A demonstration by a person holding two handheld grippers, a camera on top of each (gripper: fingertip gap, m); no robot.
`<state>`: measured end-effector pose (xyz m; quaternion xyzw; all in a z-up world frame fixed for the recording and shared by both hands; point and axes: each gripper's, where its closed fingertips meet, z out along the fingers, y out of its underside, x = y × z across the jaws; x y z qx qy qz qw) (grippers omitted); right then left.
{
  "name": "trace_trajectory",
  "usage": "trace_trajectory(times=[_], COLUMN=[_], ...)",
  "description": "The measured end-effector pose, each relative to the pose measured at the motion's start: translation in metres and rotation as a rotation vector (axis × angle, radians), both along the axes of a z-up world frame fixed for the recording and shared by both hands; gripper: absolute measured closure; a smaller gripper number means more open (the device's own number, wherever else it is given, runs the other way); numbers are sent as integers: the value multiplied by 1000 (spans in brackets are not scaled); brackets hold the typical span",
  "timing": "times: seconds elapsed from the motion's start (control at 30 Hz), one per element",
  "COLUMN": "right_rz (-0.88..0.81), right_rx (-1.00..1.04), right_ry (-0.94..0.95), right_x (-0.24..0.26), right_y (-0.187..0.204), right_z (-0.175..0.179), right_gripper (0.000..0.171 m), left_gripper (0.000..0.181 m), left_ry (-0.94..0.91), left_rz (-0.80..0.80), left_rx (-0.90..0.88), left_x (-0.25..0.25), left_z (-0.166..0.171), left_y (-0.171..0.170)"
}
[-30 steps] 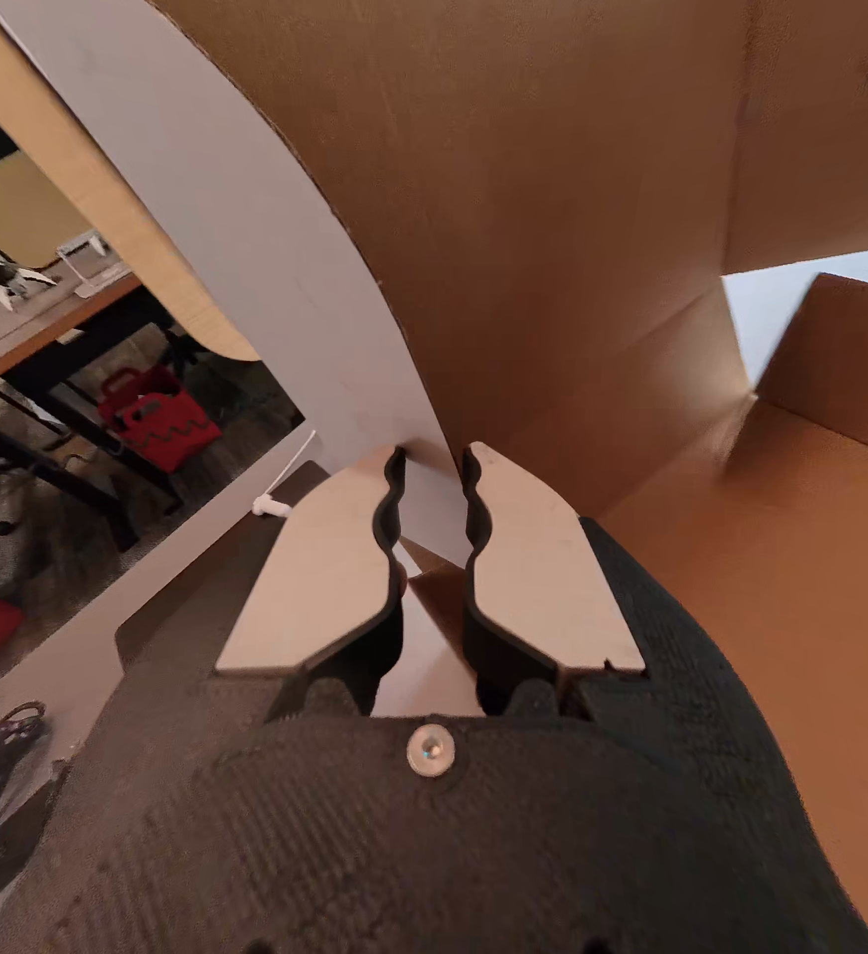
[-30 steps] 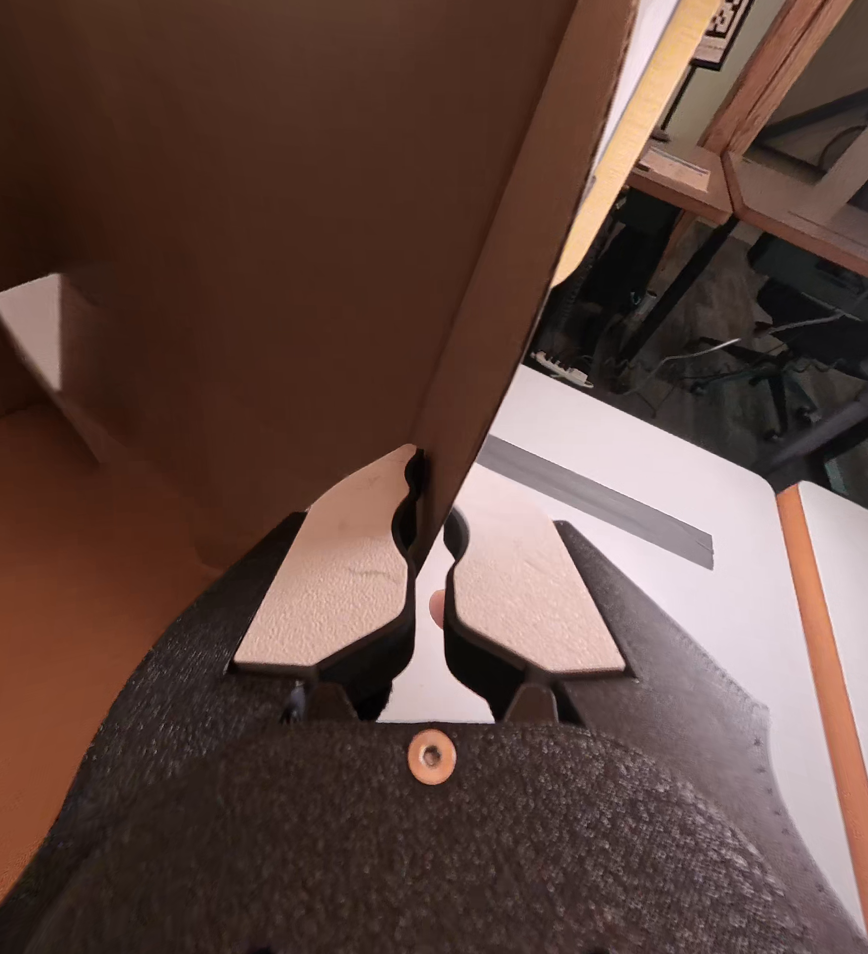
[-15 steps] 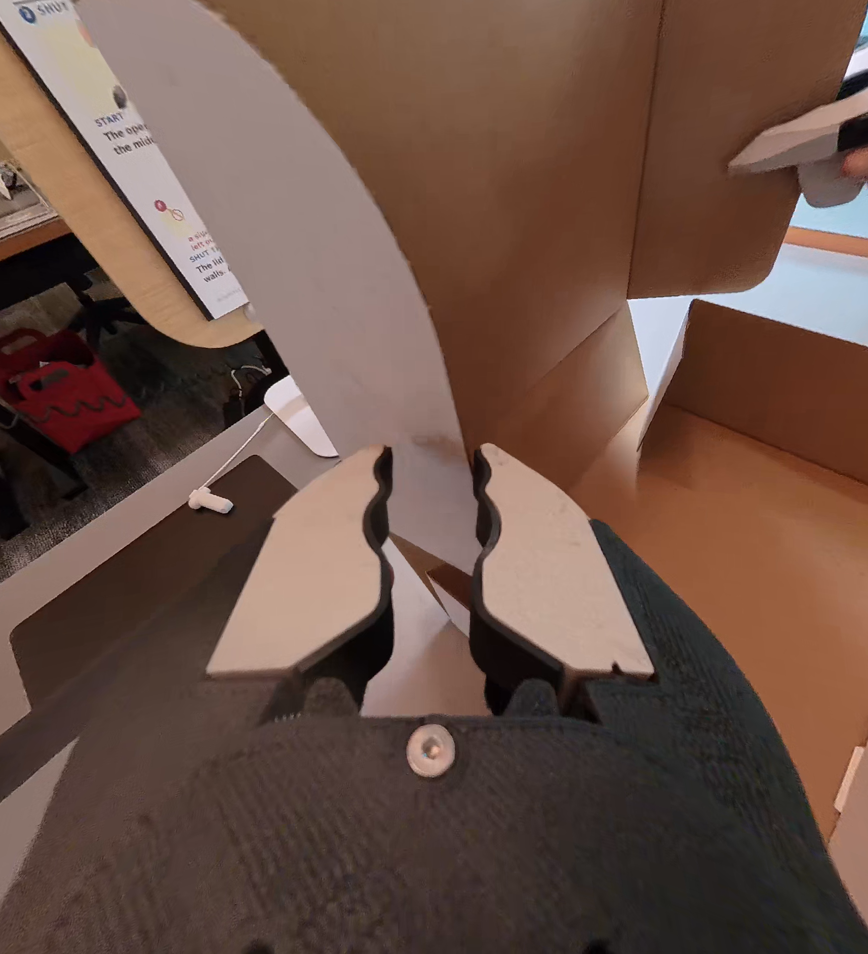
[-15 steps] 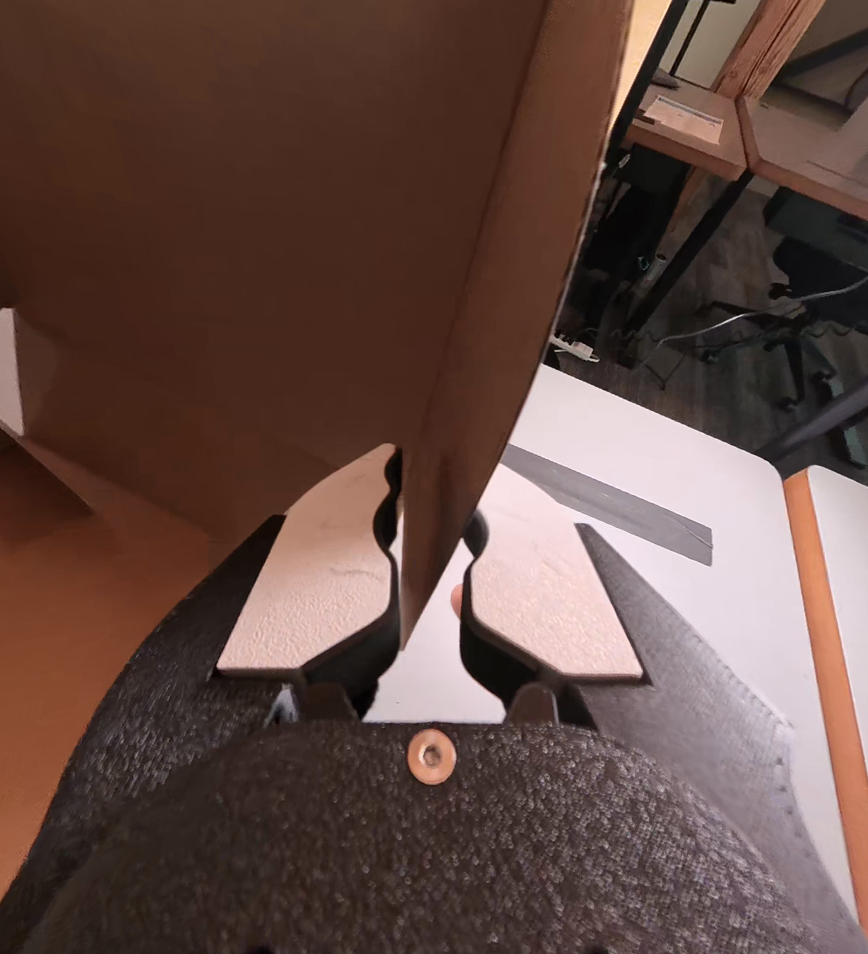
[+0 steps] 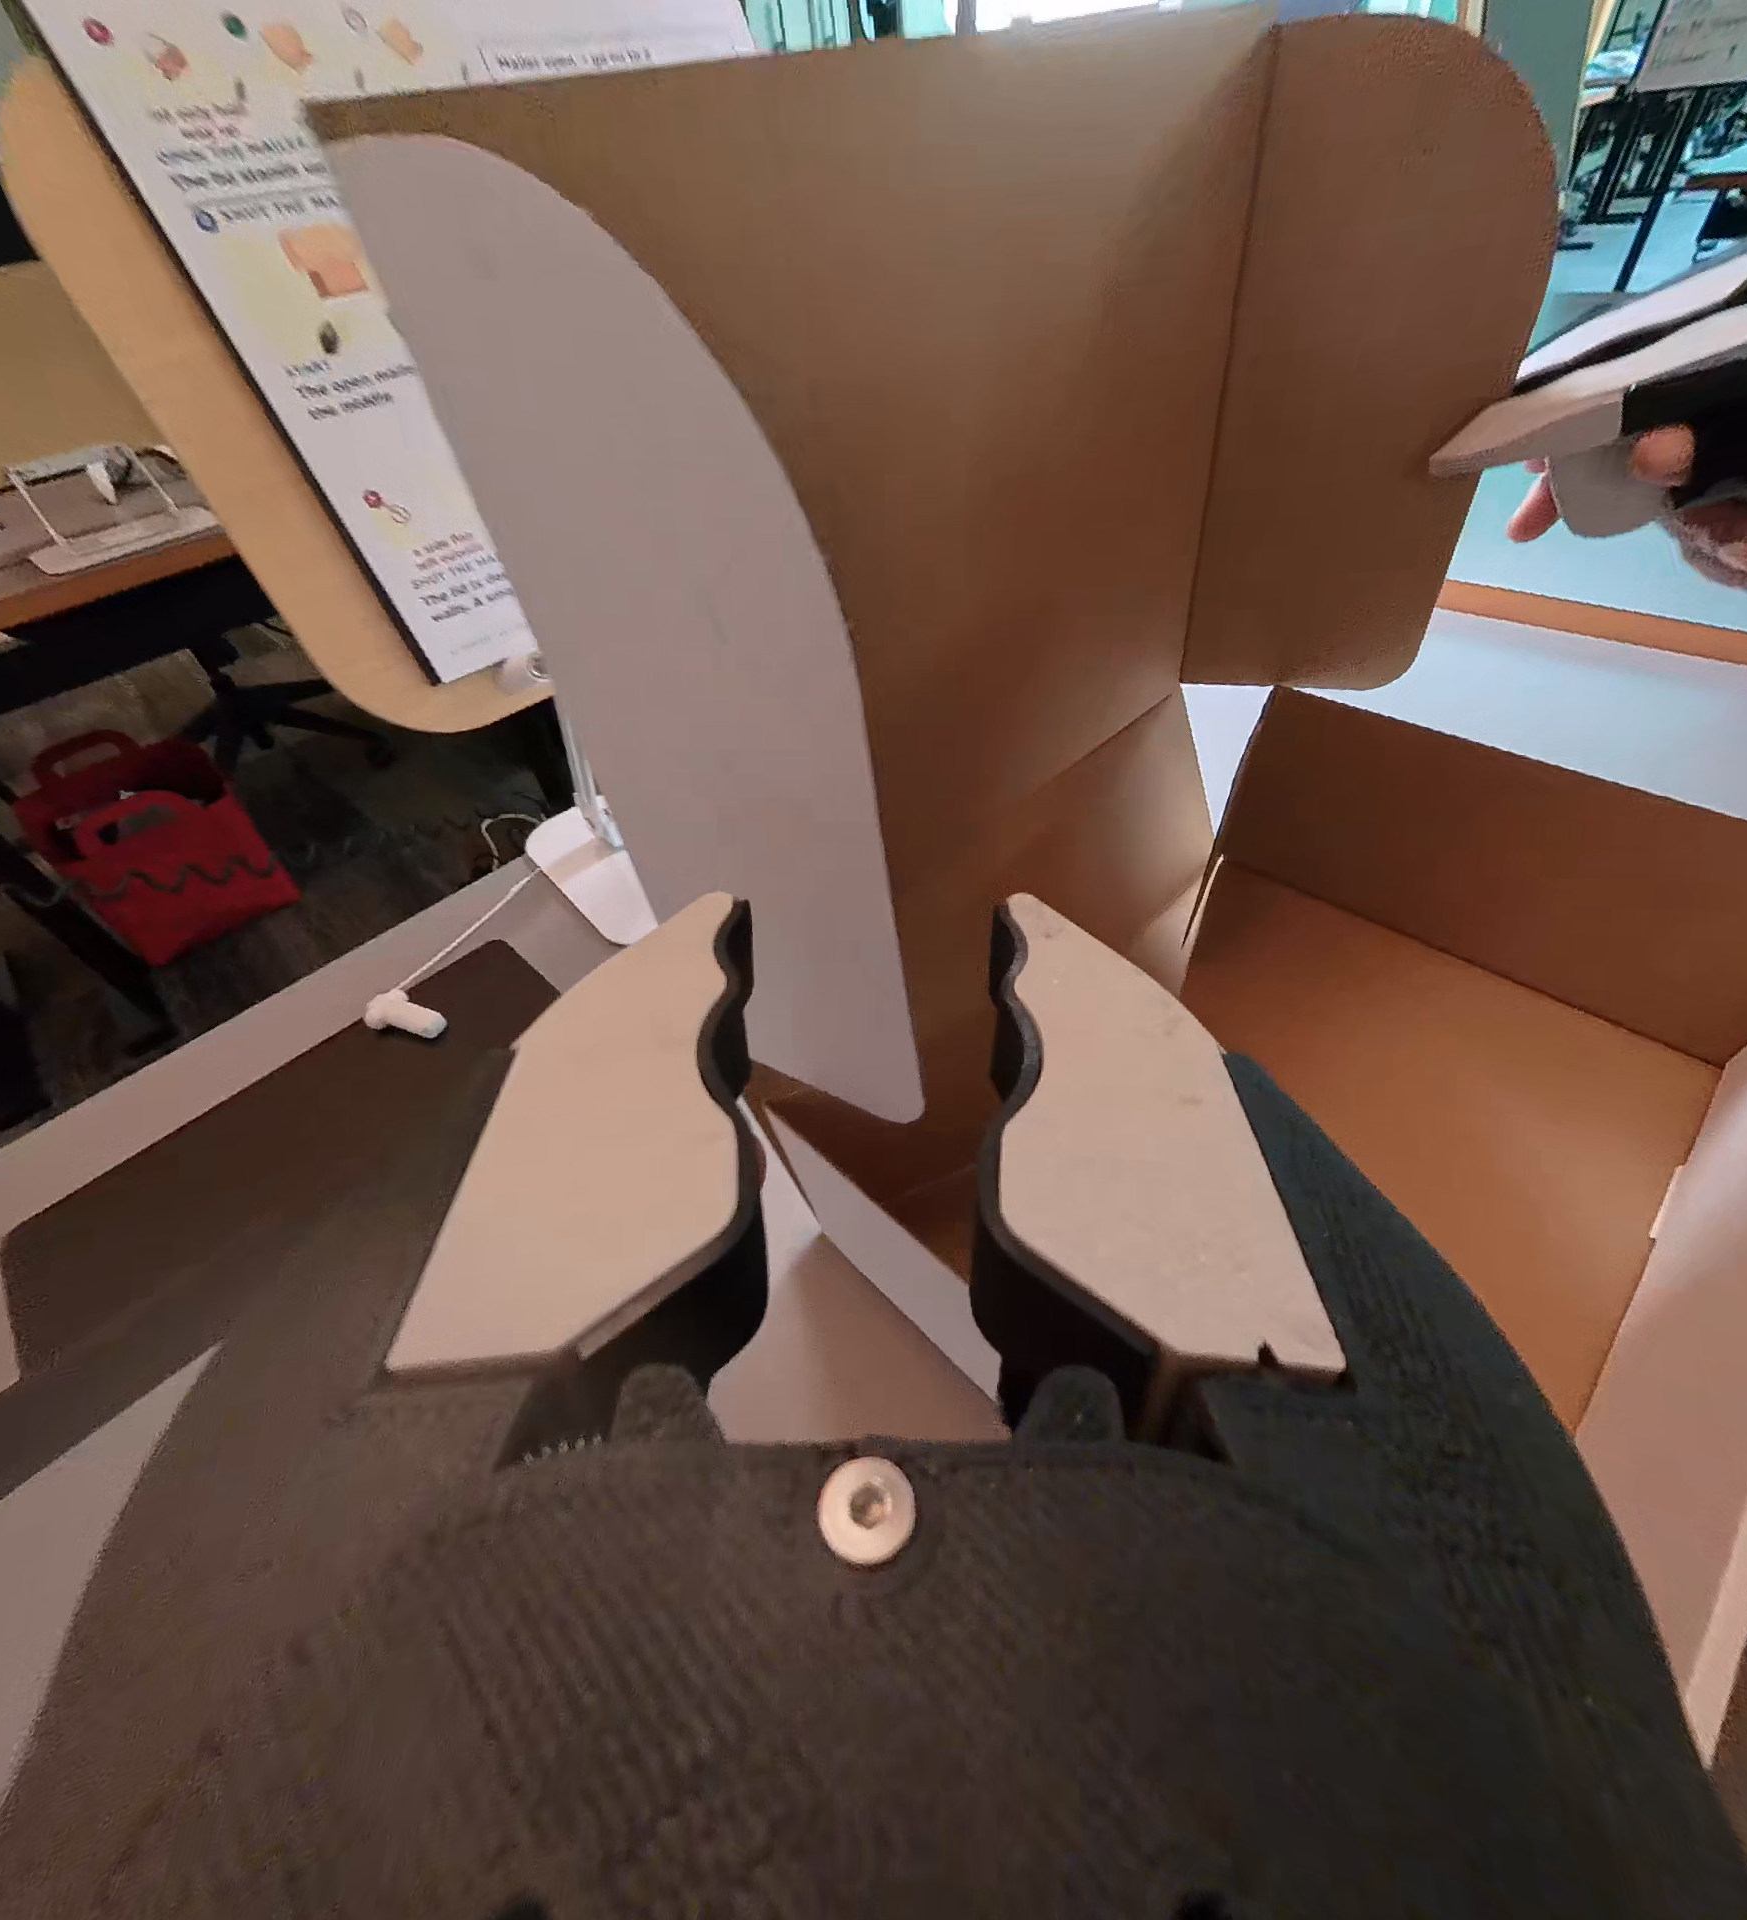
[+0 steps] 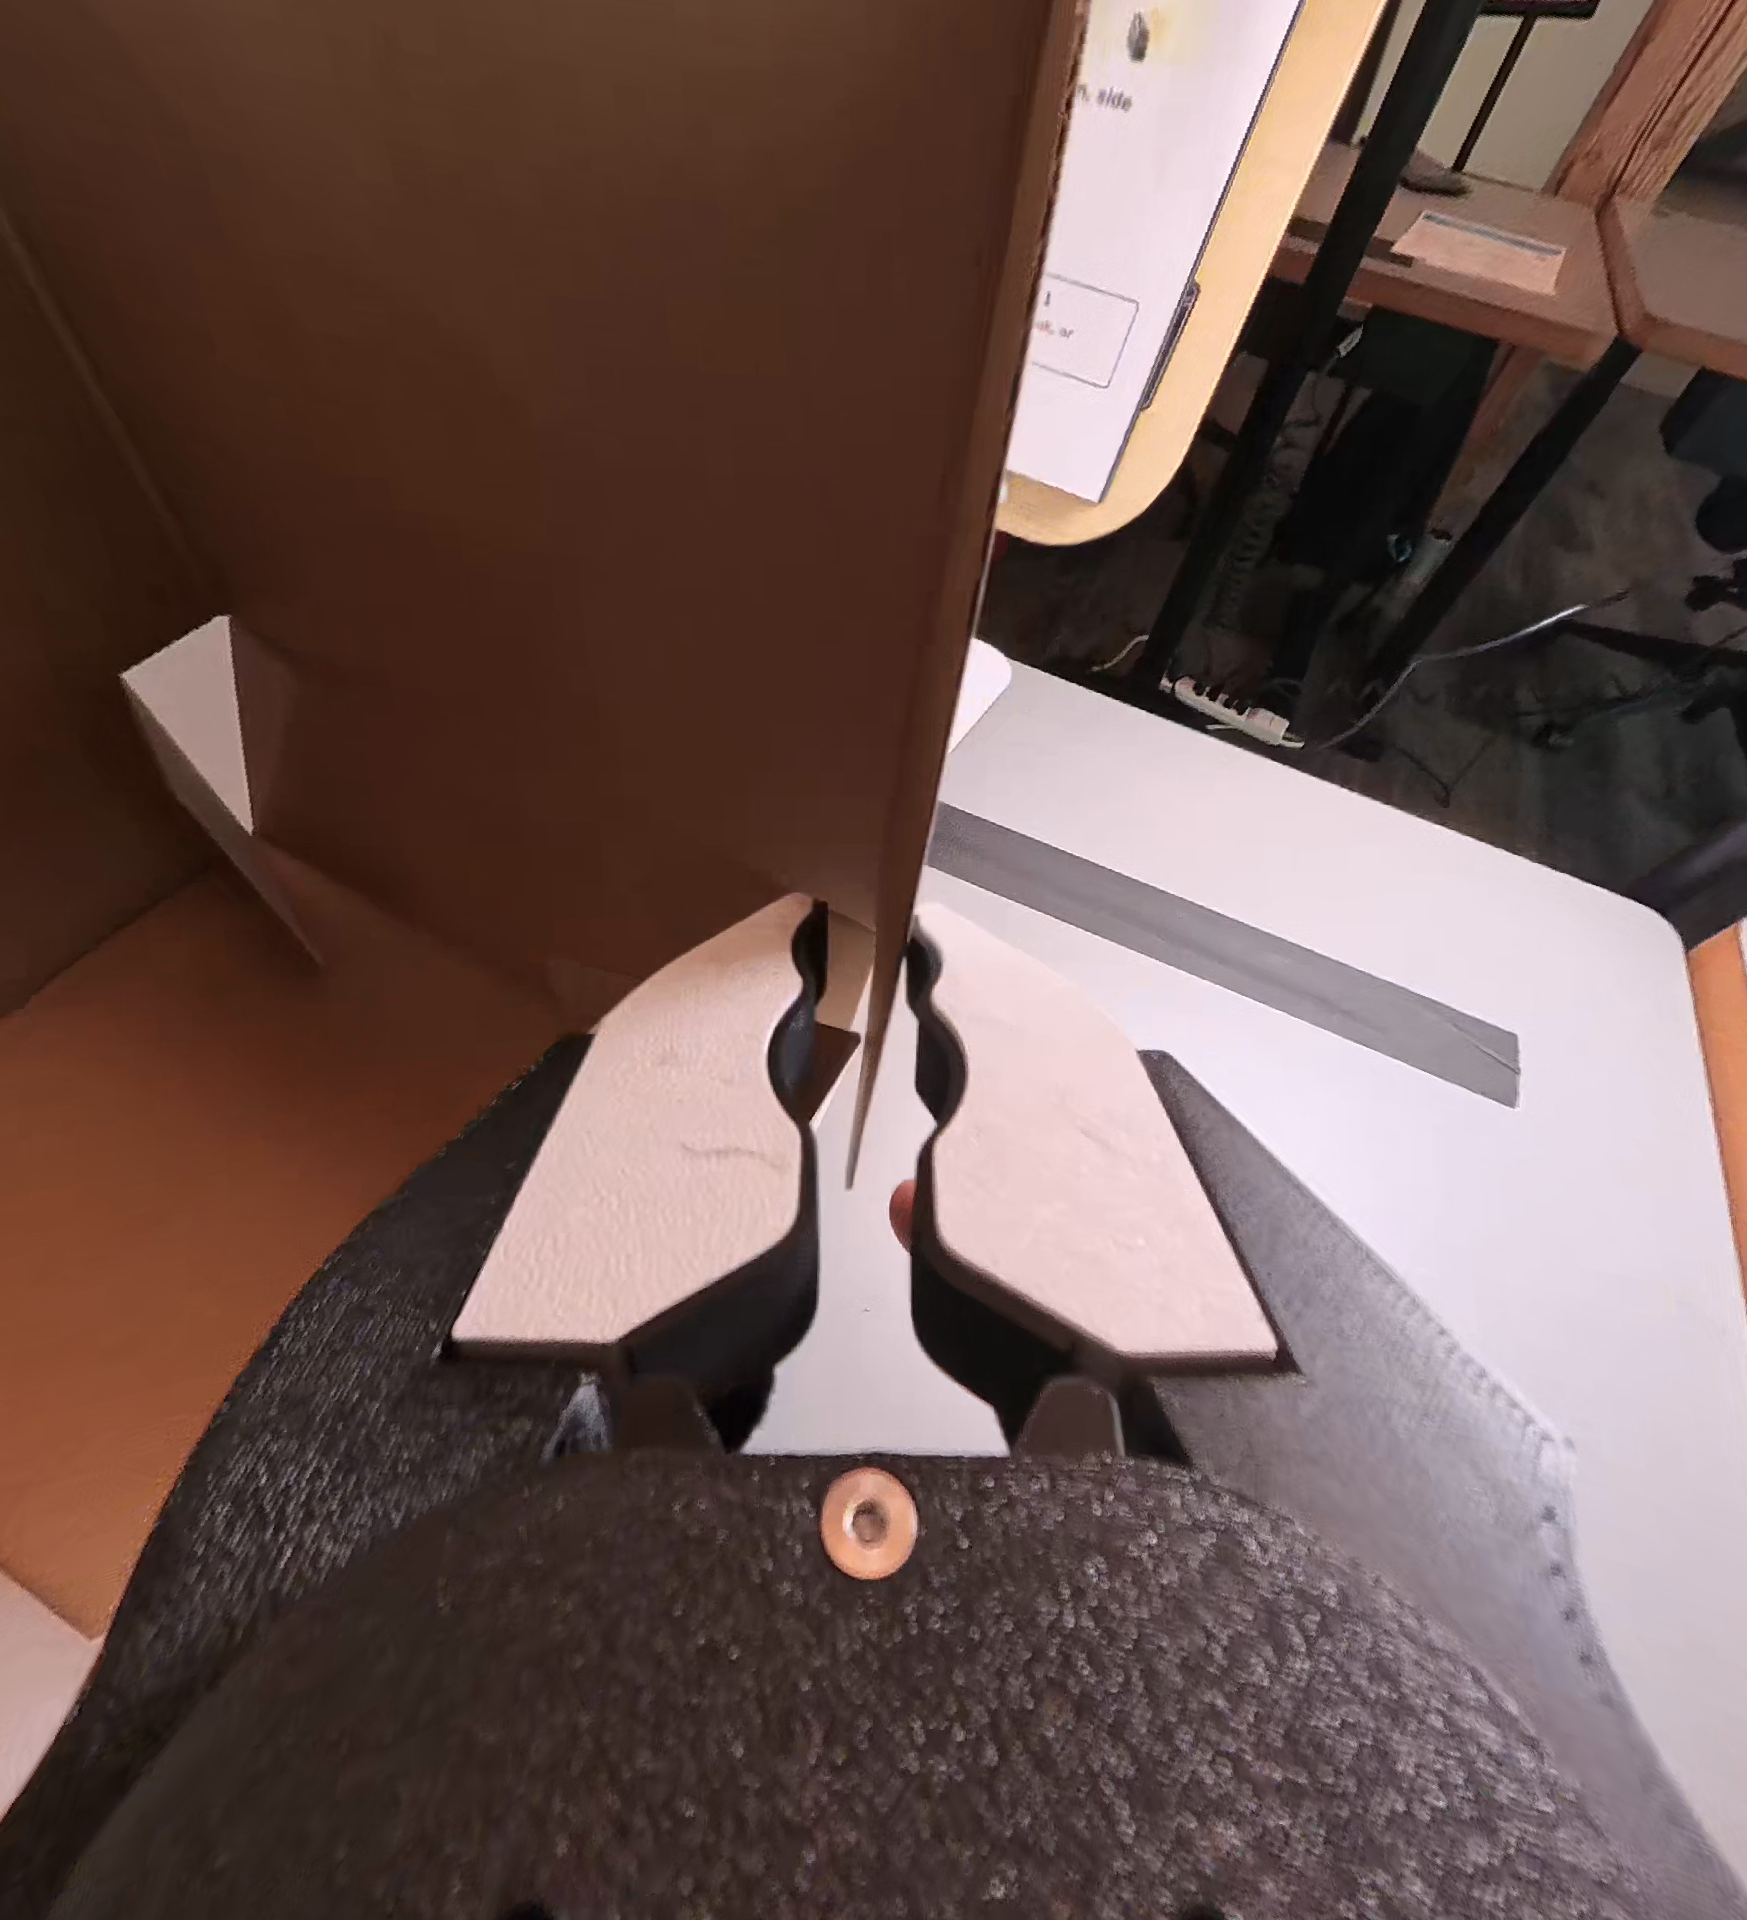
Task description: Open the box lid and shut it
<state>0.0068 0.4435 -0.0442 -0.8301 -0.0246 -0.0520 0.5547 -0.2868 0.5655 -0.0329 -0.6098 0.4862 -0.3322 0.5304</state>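
Observation:
The cardboard box (image 5: 1534, 810) is white outside and brown inside, and its inside is bare. Its lid (image 5: 1004, 416) stands upright at the back. My left gripper (image 5: 864, 935) is open, with the tip of the lid's white left side flap (image 5: 640, 623) loose between the jaws. My right gripper (image 6: 864, 935) is open by a narrow gap, and the edge of the right side flap (image 6: 640, 468) hangs between the jaws. The right gripper also shows in the left wrist view (image 5: 1492, 426), at the right flap (image 5: 1368, 364).
A poster board (image 5: 329, 364) on a white stand rises behind the box. A small white object on a cord (image 5: 407, 1023) lies by a dark mat (image 5: 225, 1143). A grey tape strip (image 6: 1212, 956) crosses the white table. A red bag (image 5: 152, 852) and desks stand beyond.
Both grippers were shut on the lid's side flaps and have let go. The left jaws have spread wide. The lid has swung up to stand upright and both views have pulled back.

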Motion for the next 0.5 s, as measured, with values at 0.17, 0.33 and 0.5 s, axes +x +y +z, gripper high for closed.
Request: trace_trajectory(times=[0.17, 0.33, 0.5], right_rz=[-7, -14, 3], right_rx=[-15, 21, 81], right_ry=[-15, 89, 194], right_x=[-12, -19, -34], right_y=[2, 1, -1], right_z=[13, 5, 8], right_gripper=[167, 168, 163], left_gripper=[131, 152, 160], left_ry=[52, 97, 109], left_rz=[63, 174, 160], left_rx=[7, 59, 109], left_x=[26, 29, 22], left_z=[-5, -9, -10], left_y=[15, 32, 28])
